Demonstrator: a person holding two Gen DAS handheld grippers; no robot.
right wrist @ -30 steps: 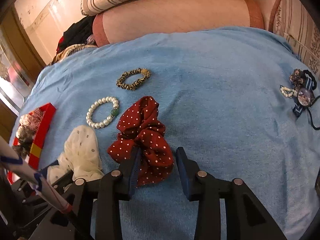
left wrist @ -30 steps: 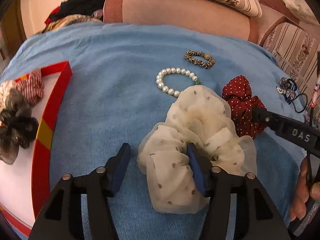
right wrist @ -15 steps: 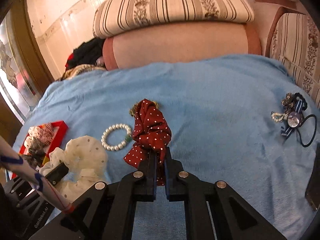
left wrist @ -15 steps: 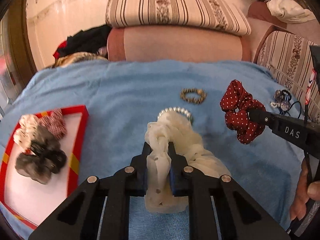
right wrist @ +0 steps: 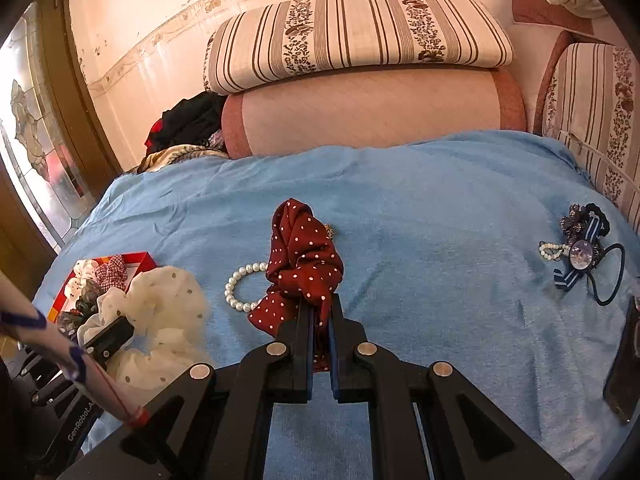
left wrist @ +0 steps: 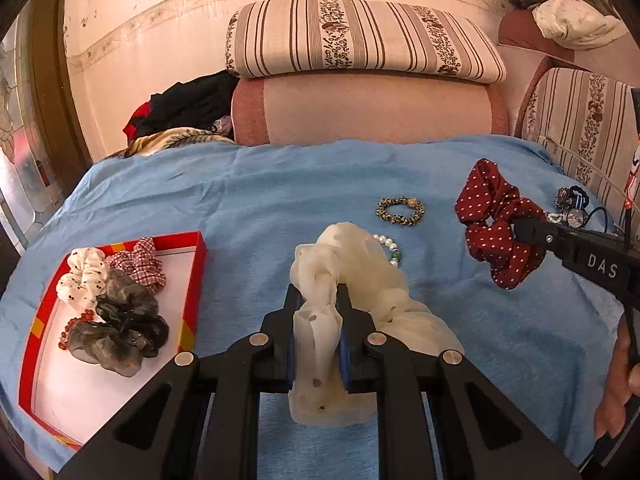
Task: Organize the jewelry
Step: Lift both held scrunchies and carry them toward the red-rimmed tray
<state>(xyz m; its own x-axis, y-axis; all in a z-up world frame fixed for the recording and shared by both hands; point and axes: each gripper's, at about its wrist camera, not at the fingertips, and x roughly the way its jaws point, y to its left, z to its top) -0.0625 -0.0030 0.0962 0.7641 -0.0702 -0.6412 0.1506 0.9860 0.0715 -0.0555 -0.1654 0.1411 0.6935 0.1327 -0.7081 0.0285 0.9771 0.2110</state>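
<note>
My left gripper [left wrist: 318, 298] is shut on a cream dotted scrunchie [left wrist: 352, 280] and holds it lifted above the blue blanket [left wrist: 240, 200]; the scrunchie also shows in the right wrist view [right wrist: 160, 308]. My right gripper [right wrist: 319, 308] is shut on a red polka-dot scrunchie [right wrist: 304, 256], also lifted; it shows at the right of the left wrist view [left wrist: 496, 224]. A red-rimmed tray [left wrist: 192, 280] at the left holds several scrunchies. A pearl bracelet [right wrist: 240, 284] and a leopard-print band [left wrist: 400, 206] lie on the blanket.
A small pile of hair ties and a brooch [right wrist: 580, 252] lies at the blanket's right side, with a dark phone [right wrist: 624, 364] near it. Striped cushions [left wrist: 360, 36] and a bolster [left wrist: 368, 112] line the far edge. Clothes [left wrist: 180, 108] are heaped at the back left.
Both grippers closed on their scrunchies and lifted them off the blanket. The views rose and tilted up, so the tray and the wall show more.
</note>
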